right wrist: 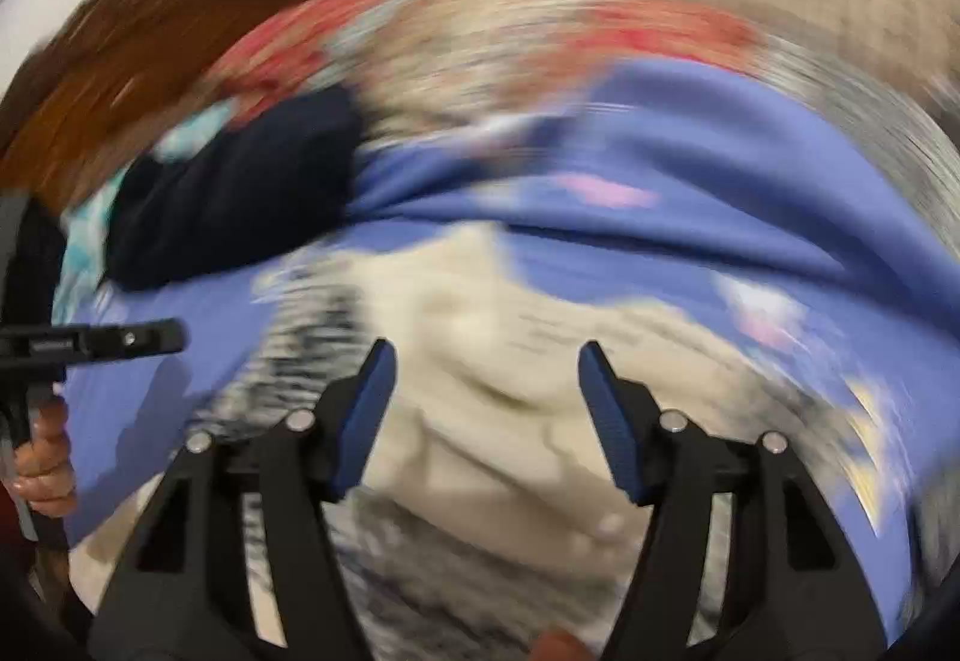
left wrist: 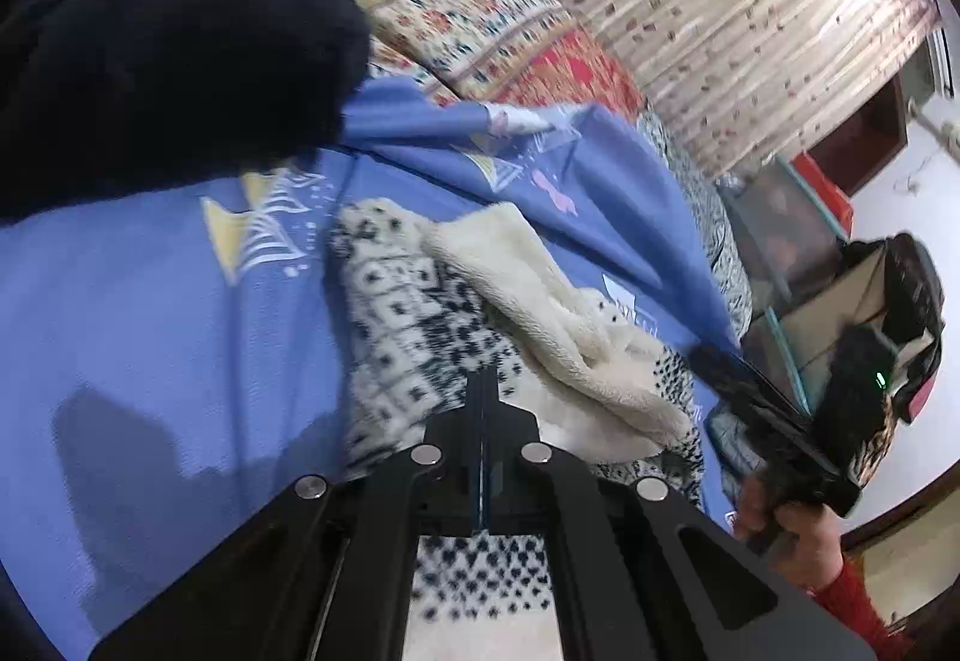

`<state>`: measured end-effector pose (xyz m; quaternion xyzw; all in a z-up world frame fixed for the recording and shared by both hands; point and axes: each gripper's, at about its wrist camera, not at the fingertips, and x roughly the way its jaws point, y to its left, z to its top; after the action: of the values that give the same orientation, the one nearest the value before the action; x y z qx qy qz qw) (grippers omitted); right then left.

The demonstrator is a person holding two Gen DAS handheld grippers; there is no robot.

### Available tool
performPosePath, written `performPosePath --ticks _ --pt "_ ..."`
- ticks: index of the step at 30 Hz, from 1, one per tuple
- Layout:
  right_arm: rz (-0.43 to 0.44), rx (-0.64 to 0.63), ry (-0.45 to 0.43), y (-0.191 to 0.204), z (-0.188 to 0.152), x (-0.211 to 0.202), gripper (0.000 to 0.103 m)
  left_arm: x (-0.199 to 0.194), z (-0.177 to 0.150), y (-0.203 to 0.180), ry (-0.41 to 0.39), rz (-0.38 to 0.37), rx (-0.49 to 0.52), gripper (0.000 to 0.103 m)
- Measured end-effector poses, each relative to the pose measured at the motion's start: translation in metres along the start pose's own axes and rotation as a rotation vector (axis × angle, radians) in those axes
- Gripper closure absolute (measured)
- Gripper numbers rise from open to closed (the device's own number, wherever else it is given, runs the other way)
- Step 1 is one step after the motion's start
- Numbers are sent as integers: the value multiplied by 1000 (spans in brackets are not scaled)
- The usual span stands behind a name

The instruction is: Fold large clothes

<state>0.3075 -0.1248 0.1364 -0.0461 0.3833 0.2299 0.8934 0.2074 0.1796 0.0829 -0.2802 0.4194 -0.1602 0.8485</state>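
A fleece garment with a black-and-white pattern outside and a cream lining (left wrist: 528, 301) lies bunched on a blue printed sheet (left wrist: 150, 313). My left gripper (left wrist: 483, 391) is shut just above the patterned fleece; I cannot tell whether cloth is pinched between its fingers. It also shows at the left edge of the right wrist view (right wrist: 174, 337). My right gripper (right wrist: 486, 361) is open and empty above the cream lining (right wrist: 480, 421); that view is blurred. In the left wrist view the right gripper (left wrist: 708, 355) sits at the garment's right edge.
A dark navy garment (left wrist: 168, 60) lies at the back left on the blue sheet. A red and beige floral quilt (left wrist: 456, 12) lies behind. A beaded curtain (left wrist: 750, 0) hangs beyond it. A bag and boxes (left wrist: 840, 289) stand to the right of the bed.
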Motion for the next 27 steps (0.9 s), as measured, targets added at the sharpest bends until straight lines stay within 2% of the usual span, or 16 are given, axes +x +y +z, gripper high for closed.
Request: performPosePath --ticks 2,4,5,6,7,9,10,12,14,16,17,18,19,22,25,27 --pt "32 -73 58 31 18 43 42 -9 -2 9 -1 0 -9 82" --pt "-23 -143 164 48 22 89 43 -19 -4 16 -4 6 -13 82" --pt "-75 -172 221 48 21 111 52 -26 -4 22 -3 10 -18 82" --pt "-107 -177 248 45 20 122 92 -29 -5 25 -1 11 -20 82" --pt "-120 -144 241 38 23 122 94 -32 -5 27 -2 10 -20 82" --pt "-92 -6 114 11 34 93 94 -39 -5 33 -13 4 -18 82" --pt "-79 10 73 6 36 77 94 -42 -3 37 -18 -1 -20 82" --pt "-17 -31 13 13 36 50 94 -42 2 38 -26 -17 -29 82" --pt "93 -163 61 41 23 40 93 -44 10 37 -49 -44 -37 82" --pt "147 -298 162 73 1 52 92 -45 19 30 -74 -61 -39 82" --pt "168 -358 211 88 -15 63 78 -45 22 26 -79 -66 -34 82" --pt "169 -393 262 98 -30 77 45 -42 25 20 -79 -74 -23 82" --pt "144 -405 282 102 -41 86 26 -35 29 12 -67 -78 -4 82" --pt "115 -359 242 97 -54 79 26 -7 36 -10 -19 -82 57 82" --pt "147 -165 122 59 -48 30 26 23 39 -24 21 -76 112 82" --pt "109 -12 51 9 -48 4 27 56 41 -32 70 -61 161 82"
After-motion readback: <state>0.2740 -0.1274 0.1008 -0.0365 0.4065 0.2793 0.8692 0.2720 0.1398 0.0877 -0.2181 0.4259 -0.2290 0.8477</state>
